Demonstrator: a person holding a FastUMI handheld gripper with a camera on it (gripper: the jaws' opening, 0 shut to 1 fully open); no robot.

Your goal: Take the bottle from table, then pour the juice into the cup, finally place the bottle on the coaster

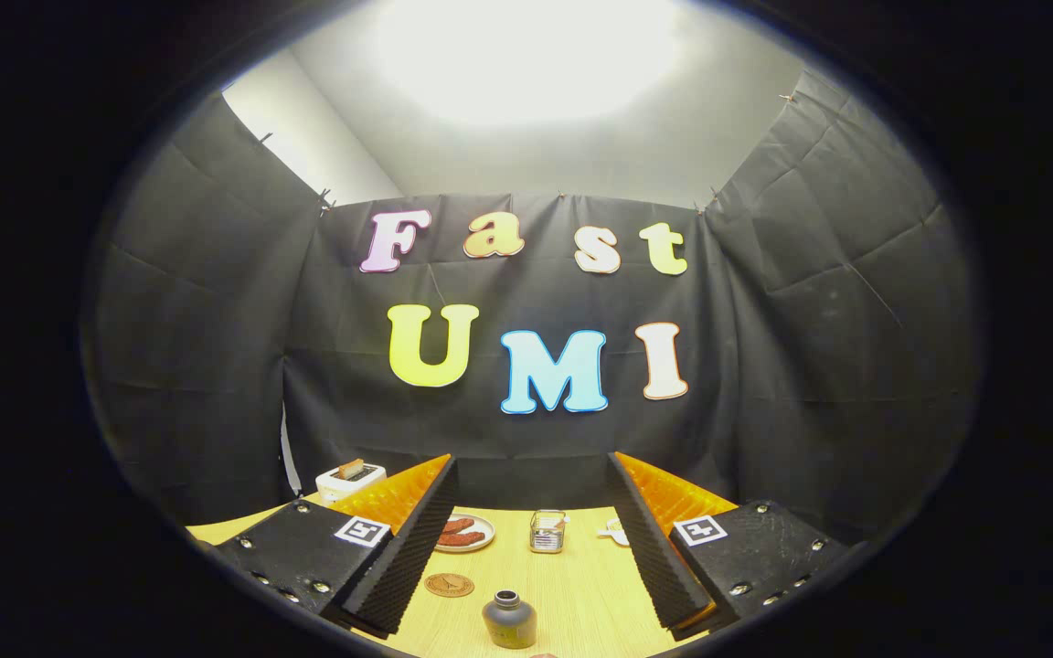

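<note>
Grey bottle [509, 620] stands upright low in the frame between the wide-open, empty tongs [526, 585], probably lined up for grasping, with the cup [547, 531] beyond and the coaster [449, 585] left.

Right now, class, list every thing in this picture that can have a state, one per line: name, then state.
gripper: open, fingers wide apart, holding nothing
bottle: upright on the table, between the fingers, ungrasped
cup: upright, beyond the bottle
coaster: flat, nothing on it
plate: holds red food
toaster: toast sticking up
</note>
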